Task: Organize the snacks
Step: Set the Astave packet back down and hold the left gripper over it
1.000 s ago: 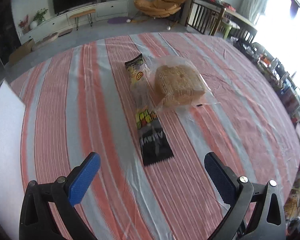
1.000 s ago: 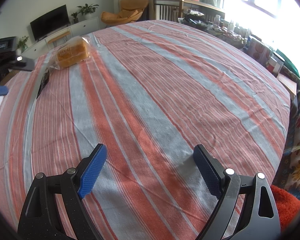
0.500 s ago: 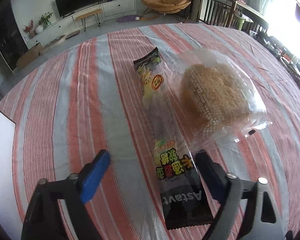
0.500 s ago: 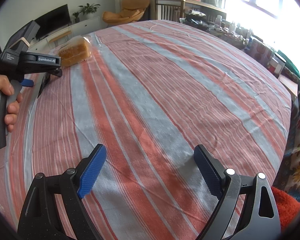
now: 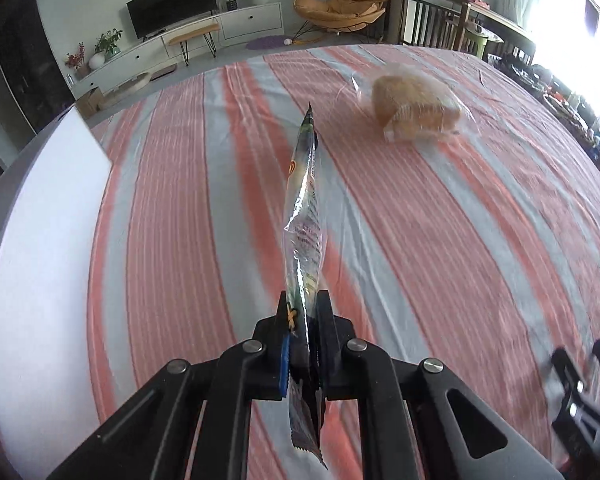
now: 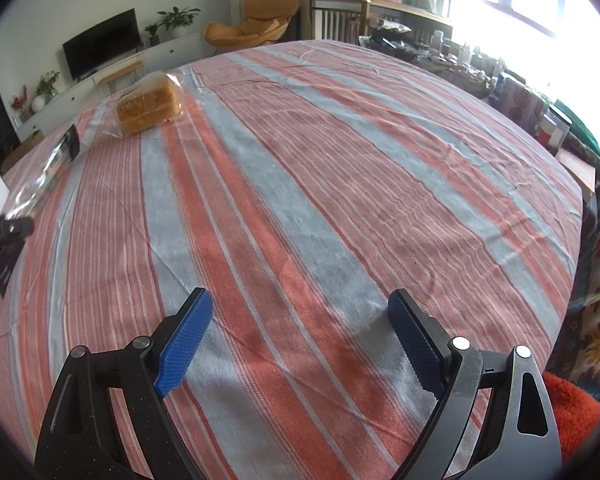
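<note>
While both grippers are in frame, entries per item as follows:

Left gripper (image 5: 302,322): jaws pressed together on the long snack packet (image 5: 303,216), pinching it near its dark lower end; the blue pad of one finger (image 5: 285,364) shows just left of the wrapper

Long snack packet: held edge-on and off the cloth, running away from the gripper toward the far side of the table; a short dark tail hangs below the jaws (print on the wrapper too blurred to read). From the right wrist view it shows at the far left edge (image 6: 48,172), with the left gripper body below it (image 6: 4,228)

Bread bag (image 5: 416,108): clear plastic bag with a golden loaf inside, lying on the cloth beyond and to the right of the packet tip, well apart from it; also seen in the right wrist view (image 6: 150,106), far from the right gripper

Right gripper (image 6: 300,338): fingers spread wide, nothing between them, blue pads (image 6: 184,336) facing inward, poised over bare cloth; part of it shows blurred at lower right of the left wrist view (image 5: 580,404)

Tablecloth (image 6: 340,184): orange-red and grey stripes, covers the whole table

White panel (image 5: 40,240): flat white surface at the table's left edge, left of the held packet
</note>
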A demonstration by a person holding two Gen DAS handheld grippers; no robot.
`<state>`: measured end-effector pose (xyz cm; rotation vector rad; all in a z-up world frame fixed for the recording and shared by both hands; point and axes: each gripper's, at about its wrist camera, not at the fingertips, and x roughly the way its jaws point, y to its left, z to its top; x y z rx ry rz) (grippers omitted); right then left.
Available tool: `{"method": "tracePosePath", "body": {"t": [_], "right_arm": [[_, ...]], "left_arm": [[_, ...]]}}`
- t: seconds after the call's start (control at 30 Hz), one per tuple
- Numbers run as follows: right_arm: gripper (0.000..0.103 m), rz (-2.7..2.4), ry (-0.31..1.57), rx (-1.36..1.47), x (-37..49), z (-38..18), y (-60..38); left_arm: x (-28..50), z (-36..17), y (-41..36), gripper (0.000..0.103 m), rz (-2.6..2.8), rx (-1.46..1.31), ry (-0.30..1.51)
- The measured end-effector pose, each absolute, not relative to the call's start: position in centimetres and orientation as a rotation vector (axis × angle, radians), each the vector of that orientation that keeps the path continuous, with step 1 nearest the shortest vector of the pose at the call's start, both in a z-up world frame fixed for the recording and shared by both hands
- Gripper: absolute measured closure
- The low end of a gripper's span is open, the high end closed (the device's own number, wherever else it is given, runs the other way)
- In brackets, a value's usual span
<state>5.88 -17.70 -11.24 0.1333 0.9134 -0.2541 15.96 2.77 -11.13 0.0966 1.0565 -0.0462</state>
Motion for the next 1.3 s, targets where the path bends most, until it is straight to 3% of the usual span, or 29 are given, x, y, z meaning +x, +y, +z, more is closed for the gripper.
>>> {"method": "tracePosePath", "body": {"t": [0.13,0.23,0.27,0.3,0.37,0.67,1.3], "right_arm": [[0.011,-0.255,0.913,0.133,5.9,-11.3,-17.7],[0.011,-0.254,0.913,0.133,5.9,-11.3,-17.7],[0.011,-0.254,0.913,0.133,5.9,-11.3,-17.7],[0.011,-0.254,0.913,0.133,5.9,-11.3,-17.7],[0.011,-0.254,0.913,0.133,5.8,-11.3,-17.7],[0.011,-0.254,0.913,0.133,5.8,-11.3,-17.7],[0.011,-0.254,0.912,0.133,5.8,-11.3,-17.7]], "left_arm": [[12.3,-12.2,2.8,0.092,-0.039,0.146,1.066],[12.0,-12.6,2.3,0.080,-0.009,0.171,1.031],[12.3,-12.5,2.2,0.061,0.002,0.171,1.024],[12.6,-12.5,2.2,0.032,0.002,0.162,1.021],[13.5,-12.8,2.3,0.010,-0.021,0.127,1.029],[15.2,-14.0,3.9,0.000,0.054,-0.030,1.007],[14.5,-14.5,3.9,0.000,0.058,-0.031,0.955]]}}
